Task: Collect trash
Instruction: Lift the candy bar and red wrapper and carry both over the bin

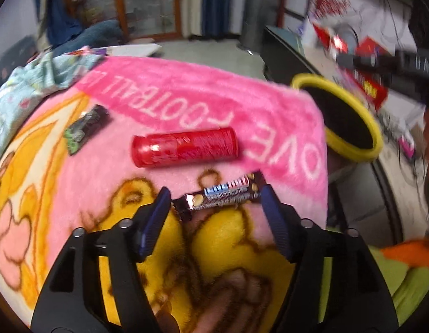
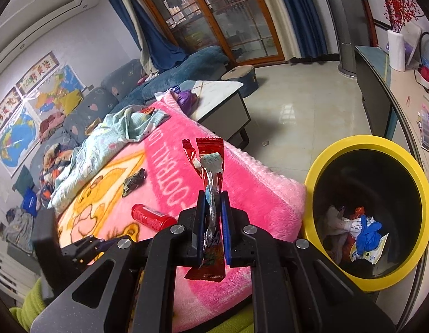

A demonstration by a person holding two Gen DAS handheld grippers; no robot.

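A brown candy bar wrapper [image 1: 222,194] lies on the pink blanket [image 1: 186,97], between the fingertips of my left gripper [image 1: 215,194]. That gripper is open, one blue pad at each end of the wrapper. Beyond it lie a red tube [image 1: 183,147] and a dark green wrapper [image 1: 85,130]. My right gripper [image 2: 213,197] is shut on a red snack wrapper [image 2: 210,152] that sticks up above its pads, held over the blanket's edge. To its right stands the yellow-rimmed black bin [image 2: 361,141] with several pieces of trash inside. The red tube [image 2: 152,217] and dark wrapper [image 2: 133,183] also show here.
A light blue cloth [image 2: 103,141] is bunched at the blanket's far end. A low white table [image 2: 222,97] stands beyond it and a blue sofa [image 2: 164,77] along the wall. A cluttered counter [image 2: 408,105] runs behind the bin. Tiled floor [image 2: 297,105] lies open between them.
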